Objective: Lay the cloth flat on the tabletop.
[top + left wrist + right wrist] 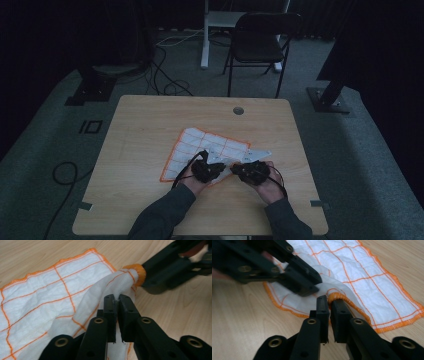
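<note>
A white cloth point(200, 145) with an orange grid and orange hem lies on the wooden table point(145, 120), its near corner bunched up. In the left gripper view my left gripper point(117, 298) is shut on a raised fold of the cloth point(37, 297). The right gripper point(147, 277) pinches the orange hem just beyond it. In the right gripper view my right gripper point(328, 300) is shut on the rolled orange edge of the cloth point(362, 270), and the left gripper point(310, 287) bites the fold right beside it. From above, the left gripper point(217, 167) and the right gripper point(236, 170) meet tip to tip.
A round cable hole point(238, 110) is set in the table's far side. Behind the table stand a black folding chair point(262, 40) and a white desk leg point(205, 35). Cables point(165, 82) trail over the grey carpet, and black stand bases point(327, 97) flank the table.
</note>
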Demonstrator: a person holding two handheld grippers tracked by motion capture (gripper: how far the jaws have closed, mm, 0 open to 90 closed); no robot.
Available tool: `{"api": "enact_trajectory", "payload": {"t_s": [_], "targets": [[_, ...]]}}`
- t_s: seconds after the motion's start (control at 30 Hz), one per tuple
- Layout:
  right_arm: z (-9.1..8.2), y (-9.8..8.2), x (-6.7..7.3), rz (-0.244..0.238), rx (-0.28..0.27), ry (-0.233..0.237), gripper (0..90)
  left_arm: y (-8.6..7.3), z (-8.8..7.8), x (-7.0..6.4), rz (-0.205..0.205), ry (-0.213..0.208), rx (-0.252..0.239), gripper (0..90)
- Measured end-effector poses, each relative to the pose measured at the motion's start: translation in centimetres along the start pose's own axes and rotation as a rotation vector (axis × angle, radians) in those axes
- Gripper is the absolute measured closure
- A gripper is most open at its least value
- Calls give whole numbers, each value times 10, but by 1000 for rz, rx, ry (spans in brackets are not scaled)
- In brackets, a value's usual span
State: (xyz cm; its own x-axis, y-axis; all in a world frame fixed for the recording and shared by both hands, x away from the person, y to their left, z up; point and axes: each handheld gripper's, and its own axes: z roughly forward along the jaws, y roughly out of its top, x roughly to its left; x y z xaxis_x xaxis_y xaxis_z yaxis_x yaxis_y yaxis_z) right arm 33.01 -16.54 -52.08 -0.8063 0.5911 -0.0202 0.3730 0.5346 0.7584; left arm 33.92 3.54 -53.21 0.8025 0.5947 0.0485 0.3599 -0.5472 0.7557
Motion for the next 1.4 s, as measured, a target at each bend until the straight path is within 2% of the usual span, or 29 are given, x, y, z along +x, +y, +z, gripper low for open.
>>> {"api": "enact_trajectory", "payload": {"t_s": [0.1, 0.23, 0.3, 0.37, 0.4, 0.5, 0.6, 0.67, 0.77, 0.8, 0.87, 0.9, 1.0, 1.03, 1.07, 1.1, 1.27, 1.4], "targets": [[-1, -2, -2, -1, -1, -4, 731, -1, 6, 5, -11, 13, 22, 873], [-2, -5, -6, 17, -5, -16, 736, -3, 11, 10, -26, 29, 40, 872], [1, -7, -10, 24, 13, -56, 781, -3, 16, 12, -38, 39, 52, 869], [4, -7, -11, 23, 23, -71, 802, -4, 18, 13, -39, 41, 56, 868], [4, -7, -11, 23, 23, -71, 802, -4, 18, 13, -39, 41, 56, 867], [16, -10, -12, 7, 71, -74, 839, -5, 23, 14, -45, 45, 69, 866], [21, -10, -13, -4, 82, -63, 794, -6, 26, 14, -48, 48, 72, 862], [29, -9, -14, -20, 104, -62, 713, -7, 29, 13, -51, 46, 75, 857], [33, -8, -15, -23, 119, -62, 706, -7, 29, 13, -57, 45, 73, 854], [37, -8, -16, -22, 131, -64, 717, -7, 29, 13, -59, 45, 73, 850], [41, -9, -16, -9, 147, -59, 841, -8, 28, 12, -56, 49, 75, 819], [40, -9, -14, -8, 152, -63, 872, -8, 27, 12, -54, 49, 74, 797], [35, -10, -11, -5, 149, -60, 877, -7, 26, 12, -54, 47, 69, 755], [35, -10, -11, -5, 149, -60, 878, -5, 18, 10, -63, 37, 36, 755], [24, -15, -6, 1, 132, -60, 879, -4, 16, 9, -66, 34, 24, 711], [20, -16, -5, 5, 124, -54, 879, -3, 13, 7, -64, 31, 15, 709], [5, -25, 3, 8, 111, -45, 873, 2, 11, -2, -27, 28, 14, 701], [-5, -29, 6, 3, 88, -44, 837, 2, 13, -6, -18, 18, 17, 696]]}}
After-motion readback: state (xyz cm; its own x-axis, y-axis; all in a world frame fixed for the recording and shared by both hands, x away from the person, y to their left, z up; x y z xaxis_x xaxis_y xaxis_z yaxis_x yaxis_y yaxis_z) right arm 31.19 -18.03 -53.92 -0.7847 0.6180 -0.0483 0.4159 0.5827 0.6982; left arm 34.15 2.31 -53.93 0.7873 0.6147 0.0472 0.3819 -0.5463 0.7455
